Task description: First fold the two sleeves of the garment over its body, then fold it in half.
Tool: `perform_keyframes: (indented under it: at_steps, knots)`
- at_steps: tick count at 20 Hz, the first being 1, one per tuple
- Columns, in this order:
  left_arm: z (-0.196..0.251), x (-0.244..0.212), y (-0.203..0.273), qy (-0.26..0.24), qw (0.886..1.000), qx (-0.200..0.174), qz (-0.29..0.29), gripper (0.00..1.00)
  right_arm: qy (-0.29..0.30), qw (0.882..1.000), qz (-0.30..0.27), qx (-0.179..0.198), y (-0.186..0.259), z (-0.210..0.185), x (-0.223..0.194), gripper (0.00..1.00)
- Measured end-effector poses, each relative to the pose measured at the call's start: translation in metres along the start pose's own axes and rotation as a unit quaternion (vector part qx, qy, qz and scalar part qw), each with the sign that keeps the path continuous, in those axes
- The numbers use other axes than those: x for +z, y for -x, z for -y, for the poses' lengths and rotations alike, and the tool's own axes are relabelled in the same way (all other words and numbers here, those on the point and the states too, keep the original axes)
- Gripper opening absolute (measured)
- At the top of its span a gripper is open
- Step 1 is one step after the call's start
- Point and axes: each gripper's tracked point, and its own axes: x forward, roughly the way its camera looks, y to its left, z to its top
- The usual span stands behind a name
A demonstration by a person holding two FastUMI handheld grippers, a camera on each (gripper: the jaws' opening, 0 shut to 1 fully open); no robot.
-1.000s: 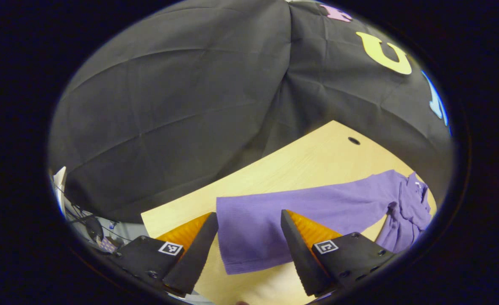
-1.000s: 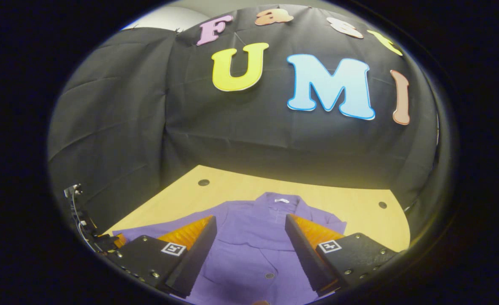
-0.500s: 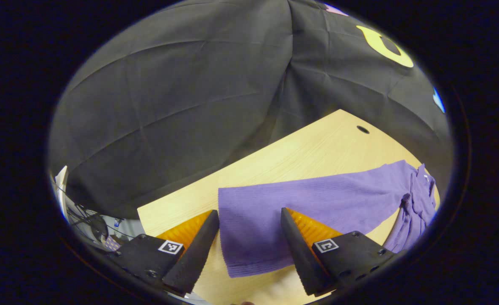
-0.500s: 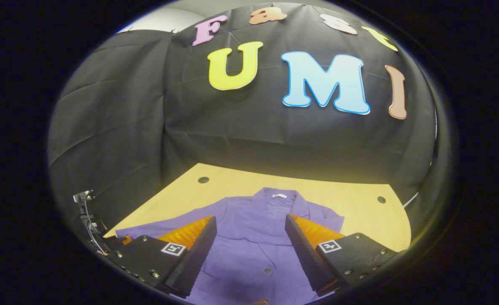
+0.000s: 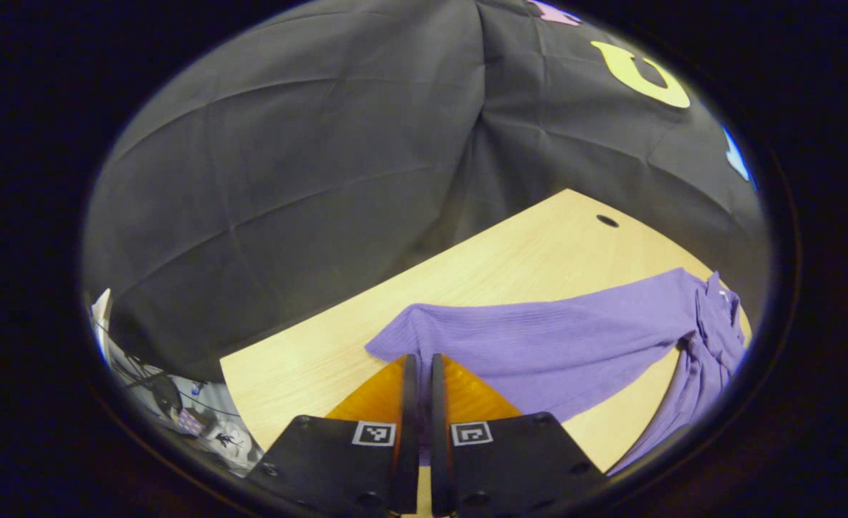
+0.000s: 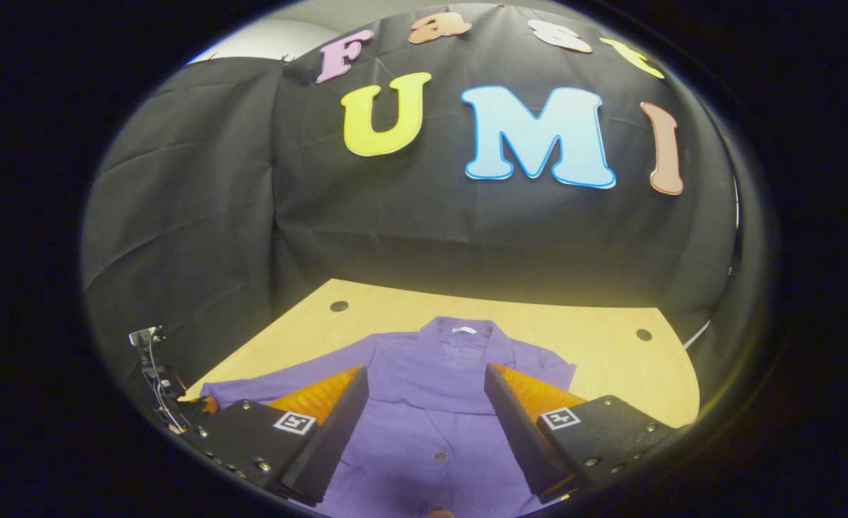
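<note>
A purple buttoned garment (image 6: 438, 410) lies face up on the light wooden table (image 6: 604, 360), collar toward the far wall. Its one long sleeve (image 5: 539, 338) stretches across the table in the left gripper view, with the cuff end bunched and lifted at the fingers. My left gripper (image 5: 419, 363) is shut on that sleeve's cuff. My right gripper (image 6: 424, 388) stands open above the garment's body, its fingers on either side of the button line and touching nothing. The garment's lower hem is hidden below the fingers.
Black cloth walls close in the table's far and left sides. Round holes (image 6: 338, 306) mark the tabletop's far corners. Cables and small gear (image 5: 179, 410) sit off the table's left edge. Bare wood lies beyond the collar and to the garment's right.
My left gripper went from open around the flat cuff to shut on it, and the cuff now bunches up. The right gripper stayed open, its view drifting slightly.
</note>
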Motion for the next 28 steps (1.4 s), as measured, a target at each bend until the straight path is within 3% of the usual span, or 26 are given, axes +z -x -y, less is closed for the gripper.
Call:
perform_keyframes:
  at_steps: [1, 2, 6, 12, 15, 23, 28]
  knots:
    - [0.0, 0.0, -0.001, -0.001, 1.0, 0.001, -0.002, 0.14, -0.004, 1.0, -0.001, -0.003, 0.001, 0.006, -0.002, 0.98]
    - [0.002, 0.001, 0.0, -0.004, 1.0, 0.001, -0.005, 0.07, -0.008, 1.0, -0.002, -0.005, 0.003, 0.011, -0.003, 0.97]
    - [0.019, 0.004, 0.008, 0.03, 0.999, -0.024, -0.026, 0.07, -0.018, 1.0, 0.001, -0.02, 0.01, 0.034, -0.006, 0.97]
    - [0.057, 0.042, 0.036, 0.071, 0.995, -0.073, -0.009, 0.07, -0.034, 0.999, 0.01, -0.041, 0.017, 0.069, -0.006, 0.98]
    - [0.097, 0.072, 0.056, 0.076, 0.991, -0.113, 0.014, 0.07, -0.043, 0.998, 0.013, -0.048, 0.019, 0.086, -0.008, 0.97]
    - [0.245, 0.127, 0.126, 0.021, 0.972, -0.225, 0.059, 0.07, -0.064, 0.995, 0.011, -0.072, 0.02, 0.14, -0.019, 0.97]
    - [0.342, 0.14, 0.156, -0.001, 0.957, -0.277, 0.08, 0.07, -0.037, 0.994, 0.012, -0.105, 0.026, 0.18, -0.023, 0.97]
